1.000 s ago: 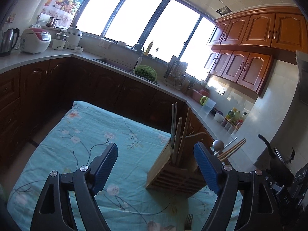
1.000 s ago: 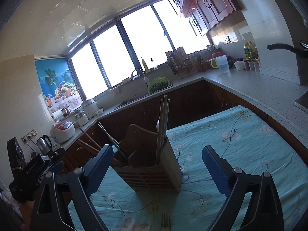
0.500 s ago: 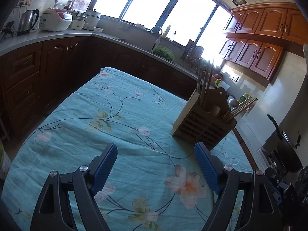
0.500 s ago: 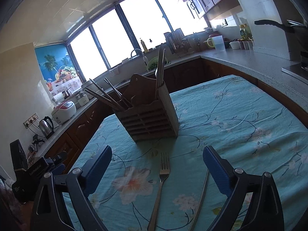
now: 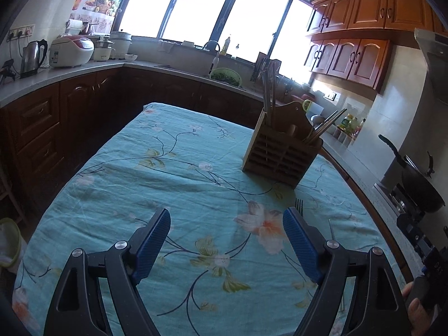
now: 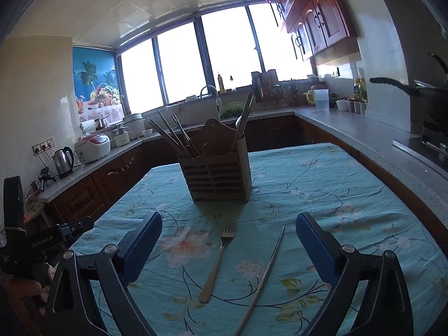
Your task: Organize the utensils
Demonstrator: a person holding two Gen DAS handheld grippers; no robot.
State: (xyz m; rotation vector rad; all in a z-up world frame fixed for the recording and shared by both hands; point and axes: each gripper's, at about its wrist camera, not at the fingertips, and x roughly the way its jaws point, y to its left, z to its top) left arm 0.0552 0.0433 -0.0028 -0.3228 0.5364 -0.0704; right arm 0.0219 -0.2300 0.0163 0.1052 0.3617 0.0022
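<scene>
Your left gripper (image 5: 226,221) hangs with its jaws wide apart and nothing between them, over the bare floral cloth of the desk (image 5: 117,184). Your right gripper (image 6: 229,225) is just as wide apart and empty. The wooden utensil holder (image 6: 218,170) stands upright toward the far end of the desk, chopsticks fanning out of its left compartment and taller utensils rising from its right. On the near side of the holder lies a fork (image 6: 221,254), tines pointing at the holder, its long axis running from the holder back toward you. Just right of the fork lies a long thin metal utensil (image 6: 266,274), roughly parallel, its tip leaning toward the holder. Left of the holder the cloth is open up to the desk's edge; right of it the kitchen counter (image 6: 364,137) runs close alongside.
</scene>
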